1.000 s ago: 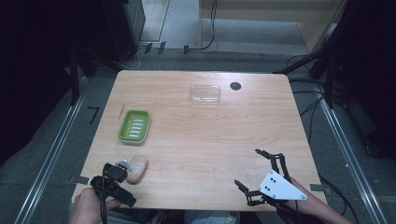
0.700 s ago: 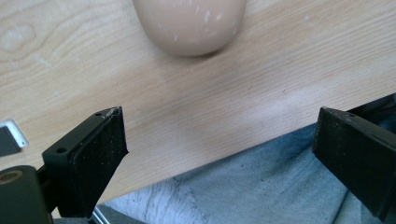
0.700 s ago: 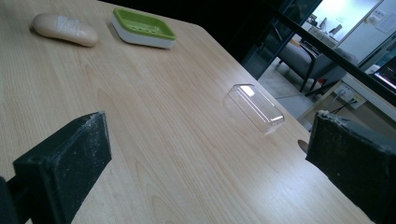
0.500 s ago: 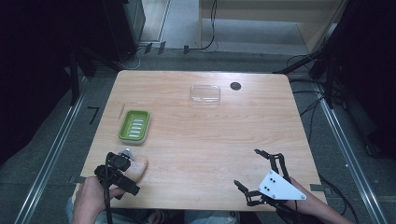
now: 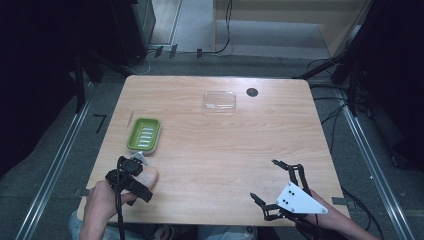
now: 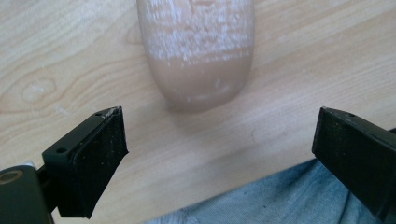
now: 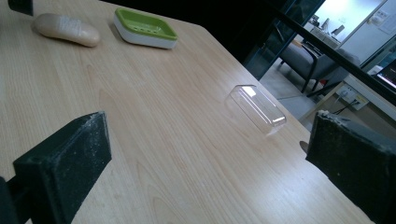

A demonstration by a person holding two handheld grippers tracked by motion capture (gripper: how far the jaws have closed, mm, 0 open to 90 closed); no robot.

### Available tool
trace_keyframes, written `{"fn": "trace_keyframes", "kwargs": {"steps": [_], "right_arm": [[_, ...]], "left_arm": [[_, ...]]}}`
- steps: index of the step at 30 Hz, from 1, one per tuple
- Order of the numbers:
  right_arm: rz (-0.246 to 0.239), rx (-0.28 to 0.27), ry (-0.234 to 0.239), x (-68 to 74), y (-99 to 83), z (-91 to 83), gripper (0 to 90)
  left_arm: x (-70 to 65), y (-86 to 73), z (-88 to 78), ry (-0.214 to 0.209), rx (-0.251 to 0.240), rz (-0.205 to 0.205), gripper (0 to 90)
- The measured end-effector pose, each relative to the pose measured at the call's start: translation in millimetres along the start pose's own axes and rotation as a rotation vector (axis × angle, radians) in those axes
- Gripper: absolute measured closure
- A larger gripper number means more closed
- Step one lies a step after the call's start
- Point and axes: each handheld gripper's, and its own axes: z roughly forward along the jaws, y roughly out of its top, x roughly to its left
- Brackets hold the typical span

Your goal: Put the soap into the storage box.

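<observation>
Here the left gripper (image 6: 219, 140) hovers with fingers spread wide just short of the soap bar (image 6: 196, 51), which lies on the desk (image 5: 225, 145) near the green soap dish (image 5: 144, 135). Best advance until the fingers straddle the bar, then squeeze gently. The right gripper (image 5: 264, 181) rests open, well away.

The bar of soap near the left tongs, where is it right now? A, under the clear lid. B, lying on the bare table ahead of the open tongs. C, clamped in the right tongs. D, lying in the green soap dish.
B: the bar of soap lies on the wooden table, ahead of the left tongs, whose jaws stand apart.
</observation>
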Motion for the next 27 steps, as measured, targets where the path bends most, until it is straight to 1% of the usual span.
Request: {"fn": "trace_keyframes", "kwargs": {"steps": [4, 6, 7, 8, 10, 13, 15, 16, 20, 23, 25, 27], "right_arm": [[0.003, 0.001, -0.006, 0.0, -0.1, -0.9, 0.0], [0.004, 0.002, -0.006, 0.1, -0.1, -0.9, 0.0], [0.001, -0.001, -0.006, -0.2, -0.3, -0.6, 0.0], [0.005, 0.002, -0.005, 0.1, -0.3, -0.7, 0.0], [0.002, 0.003, -0.004, -0.1, -0.2, -0.7, 0.0], [0.002, 0.000, -0.005, -0.2, -0.2, -0.6, 0.0], [0.004, 0.001, -0.004, -0.5, -0.3, -0.8, 0.0], [0.005, 0.001, -0.004, -0.5, -0.4, -0.7, 0.0], [0.006, 0.001, -0.003, -0.5, -0.3, -0.7, 0.0], [0.002, -0.002, -0.003, -0.4, -0.1, -0.2, 0.0], [0.001, 0.000, -0.003, -0.3, 0.0, -0.2, 0.0], [0.003, 0.000, -0.003, -0.3, -0.1, -0.2, 0.0]], "left_arm": [[2.8, 9.0, 4.4, -0.013, 0.008, 0.001, 3.2], [2.7, 10.5, 4.7, -0.015, 0.009, 0.002, 3.3], [2.1, 13.2, 5.1, -0.013, 0.011, 0.006, 3.3], [2.4, 17.8, 6.3, -0.022, 0.008, 0.013, 3.3], [2.5, 20.5, 6.9, -0.028, 0.009, 0.013, 3.2], [2.7, 29.9, 9.9, -0.025, 0.012, 0.016, 1.8], [3.0, 31.3, 10.9, -0.031, 0.018, 0.021, 1.8], [3.4, 34.4, 14.0, -0.032, 0.023, 0.019, 1.8], [6.0, 38.1, 17.0, -0.039, 0.035, 0.013, 1.8], [8.0, 40.6, 20.1, -0.043, 0.032, 0.005, 1.7], [9.3, 41.8, 22.2, -0.046, 0.038, 0.007, 1.8], [11.2, 42.1, 24.1, -0.065, 0.032, -0.014, 1.7]]}}
